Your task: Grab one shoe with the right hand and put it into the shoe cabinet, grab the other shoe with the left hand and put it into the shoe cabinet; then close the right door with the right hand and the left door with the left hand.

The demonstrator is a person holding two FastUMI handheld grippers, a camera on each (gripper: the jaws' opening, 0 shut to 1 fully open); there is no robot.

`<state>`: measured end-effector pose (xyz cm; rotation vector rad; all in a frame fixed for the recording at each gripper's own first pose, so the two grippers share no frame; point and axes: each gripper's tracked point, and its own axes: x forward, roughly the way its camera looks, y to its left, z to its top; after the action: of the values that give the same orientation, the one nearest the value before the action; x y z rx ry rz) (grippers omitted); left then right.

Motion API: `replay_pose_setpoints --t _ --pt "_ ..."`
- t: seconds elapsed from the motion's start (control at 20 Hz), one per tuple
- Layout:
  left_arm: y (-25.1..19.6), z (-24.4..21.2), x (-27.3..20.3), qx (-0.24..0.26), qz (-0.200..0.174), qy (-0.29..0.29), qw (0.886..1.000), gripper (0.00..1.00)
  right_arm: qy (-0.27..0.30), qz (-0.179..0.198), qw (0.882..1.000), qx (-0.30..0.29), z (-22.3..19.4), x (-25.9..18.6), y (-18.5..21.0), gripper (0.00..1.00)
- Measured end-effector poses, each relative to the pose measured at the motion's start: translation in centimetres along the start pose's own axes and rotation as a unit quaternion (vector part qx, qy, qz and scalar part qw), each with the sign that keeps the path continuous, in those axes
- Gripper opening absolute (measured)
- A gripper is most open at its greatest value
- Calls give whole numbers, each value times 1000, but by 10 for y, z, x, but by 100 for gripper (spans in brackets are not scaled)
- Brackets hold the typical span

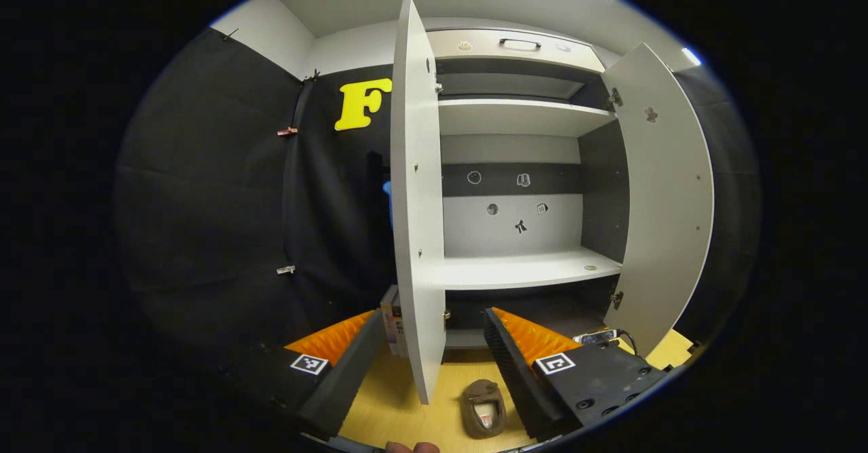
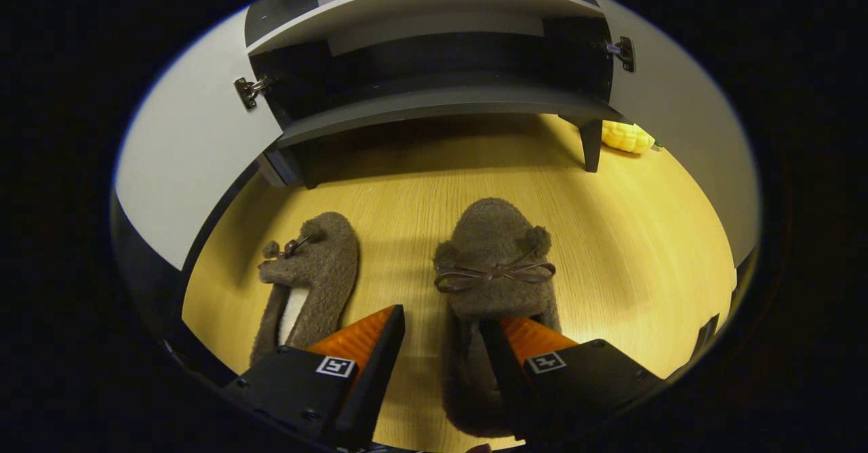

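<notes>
Right now my right gripper point(image 2: 439, 344) hangs low over the floor point(image 2: 644, 236) with its fingers spread apart, straddling one side of the nearer slipper point(image 2: 494, 263). One finger sits over the slipper's opening at about 5 o'clock in the right gripper view; the other stands off the slipper's side over bare floor. I judge this as lining up to pinch the side wall of the opening, which is why the claw is held wide. Nothing is clamped yet.

The second slipper point(image 2: 312, 270) lies just beside the first, at 8 o'clock, toe pointing toward the shoe cabinet point(image 2: 434, 100). Both face the cabinet's dark bottom compartment at 12 o'clock, so each should go in with a short forward carry. A yellow toy point(image 2: 627, 136) rests near the cabinet leg at 2 o'clock, well clear of the slippers.

My left gripper point(image 1: 434, 365) is held higher and back, fingers apart and holding nothing, looking straight at the cabinet. The left door point(image 1: 413, 202) stands edge-on at 12 o'clock and the right door point(image 1: 668, 202) swings out at 3 o'clock, both fully open, as they must be for loading. A slipper point(image 1: 484, 407) shows on the floor at 6 o'clock.
</notes>
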<state>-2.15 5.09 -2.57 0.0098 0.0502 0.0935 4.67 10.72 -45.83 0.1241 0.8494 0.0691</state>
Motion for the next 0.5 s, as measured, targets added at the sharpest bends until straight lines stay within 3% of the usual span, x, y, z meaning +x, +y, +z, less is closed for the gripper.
replay_pose_setpoints --t 0.05,0.1,0.15,0.25,0.3,0.35,0.45,0.5 --pt "2 -1 -1 2 1 0 1000 95 -4 -8 1000 6 1 6 -2 73" --pt "3 0 0 4 3 0 1000 95 -8 -15 1000 11 4 10 -4 60" --pt "4 1 0 4 4 -1 1000 95 -16 -21 1000 14 8 15 -5 57" --pt "6 1 0 6 5 -2 1000 95 -27 -35 999 18 14 21 -12 42" --pt "6 2 0 7 5 -2 1000 98 -31 -35 999 22 15 19 -10 25" --pt "6 1 0 8 5 -2 1000 95 -30 -33 999 24 16 16 -10 15" --pt "6 2 1 6 4 -4 1000 95 -36 -28 999 15 19 10 -9 10" --pt "5 2 2 4 3 -3 1000 95 -41 -23 999 7 22 3 -9 15"
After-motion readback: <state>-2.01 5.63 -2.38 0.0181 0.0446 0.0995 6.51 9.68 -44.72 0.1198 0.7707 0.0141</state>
